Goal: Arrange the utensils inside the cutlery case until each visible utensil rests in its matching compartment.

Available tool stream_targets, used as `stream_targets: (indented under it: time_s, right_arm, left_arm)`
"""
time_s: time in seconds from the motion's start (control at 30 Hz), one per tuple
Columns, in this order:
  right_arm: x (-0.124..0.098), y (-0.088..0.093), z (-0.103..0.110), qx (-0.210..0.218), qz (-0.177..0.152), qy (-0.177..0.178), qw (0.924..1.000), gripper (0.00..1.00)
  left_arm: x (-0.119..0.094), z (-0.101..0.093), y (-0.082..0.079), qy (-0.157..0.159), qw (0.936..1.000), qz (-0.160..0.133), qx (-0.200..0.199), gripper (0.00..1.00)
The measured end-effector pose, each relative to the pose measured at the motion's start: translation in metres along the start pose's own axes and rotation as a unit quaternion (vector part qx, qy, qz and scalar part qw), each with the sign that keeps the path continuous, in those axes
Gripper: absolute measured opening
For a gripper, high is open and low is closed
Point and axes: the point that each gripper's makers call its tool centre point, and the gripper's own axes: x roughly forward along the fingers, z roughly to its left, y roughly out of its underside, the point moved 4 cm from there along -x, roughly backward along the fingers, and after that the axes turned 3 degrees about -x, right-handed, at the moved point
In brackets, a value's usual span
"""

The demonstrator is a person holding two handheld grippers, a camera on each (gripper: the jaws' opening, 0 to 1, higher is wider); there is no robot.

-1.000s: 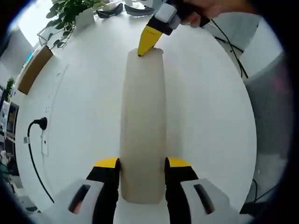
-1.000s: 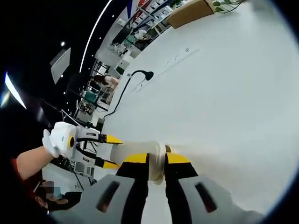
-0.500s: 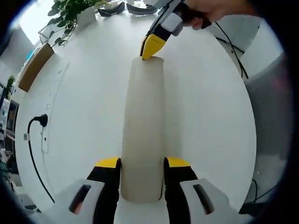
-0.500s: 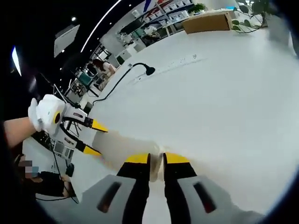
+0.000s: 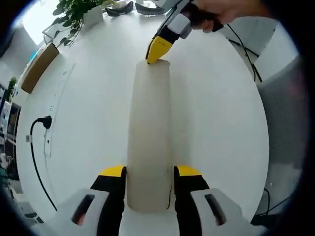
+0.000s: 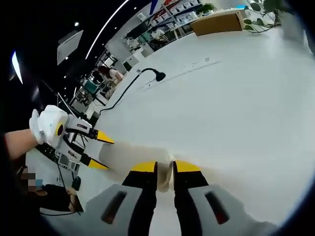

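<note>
Cutlery case (image 5: pixel 149 142) clamped endwise between both tongs (image 5: pixel 149 172)

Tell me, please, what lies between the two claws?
In the left gripper view, the long cutlery case spans it, from the left claw to the right claw.

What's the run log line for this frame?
left gripper: shut on cutlery case near end | right gripper: shut on far end | case closed, on white table
</note>
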Motion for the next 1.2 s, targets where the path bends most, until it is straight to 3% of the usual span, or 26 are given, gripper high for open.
stream_targets:
  time_s: [0.23,0.57,0.67,0.77,1.07,1.13,1.2]
  right_arm:
    - [0.002,0.000,0.004,0.000,-0.001,-0.003,1.0000,0.15]
    - [0.005,0.007,0.011,0.009,0.005,-0.013,0.9999,0.12]
    - [0.004,0.011,0.019,0.010,0.010,-0.021,0.9997,0.12]
    - [0.003,0.009,0.023,-0.033,0.001,-0.013,0.9994,0.13]
    - [0.006,0.005,0.025,-0.033,-0.008,-0.011,0.9994,0.07]
    - [0.006,0.006,0.026,-0.054,-0.004,-0.001,0.9985,0.06]
    - [0.004,0.005,0.028,-0.067,-0.011,-0.002,0.9977,0.07]
  left_arm:
    - [-0.003,-0.001,0.005,0.001,0.9999,-0.002,-0.014,0.45]
    - [0.007,0.000,0.021,-0.044,0.9983,0.014,0.035,0.40]
    - [0.010,-0.008,0.022,-0.043,0.9981,0.023,0.039,0.40]
    - [0.014,-0.006,0.024,-0.045,0.9977,0.026,0.043,0.40]
    - [0.010,-0.005,0.018,-0.043,0.9941,0.024,0.096,0.40]
    - [0.011,-0.004,0.014,-0.045,0.9961,0.025,0.071,0.39]
    - [0.012,-0.003,0.013,-0.042,0.9959,0.028,0.075,0.39]
